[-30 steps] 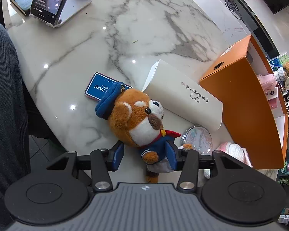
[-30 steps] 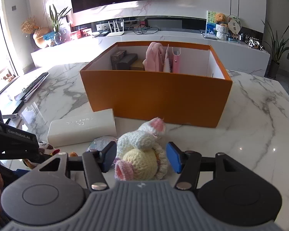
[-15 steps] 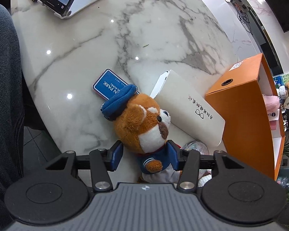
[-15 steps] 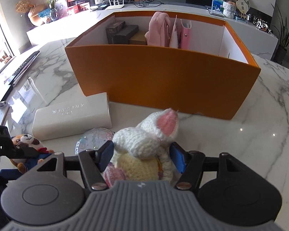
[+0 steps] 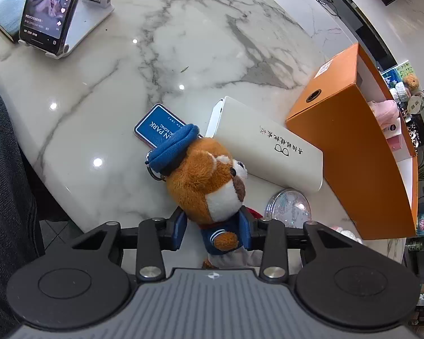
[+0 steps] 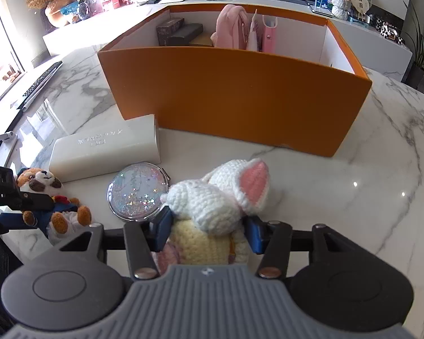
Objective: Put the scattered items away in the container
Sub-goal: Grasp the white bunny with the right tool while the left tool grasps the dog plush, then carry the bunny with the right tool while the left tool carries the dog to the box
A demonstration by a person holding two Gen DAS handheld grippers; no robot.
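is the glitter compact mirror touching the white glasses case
Apart: the right wrist view shows bare marble between the glitter compact mirror and the white glasses case.

The box (image 6: pixel 240 96) is orange outside, white inside. The table (image 5: pixel 104 90) is white marble with grey veins. The bear (image 5: pixel 203 180) is brown with a blue cap.

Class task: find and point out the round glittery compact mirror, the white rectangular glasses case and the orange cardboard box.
Round glittery compact mirror (image 6: pixel 138 192), right wrist view, lid centre.
White rectangular glasses case (image 5: pixel 265 144), left wrist view, top face.
Orange cardboard box (image 6: pixel 240 96), right wrist view, front wall.
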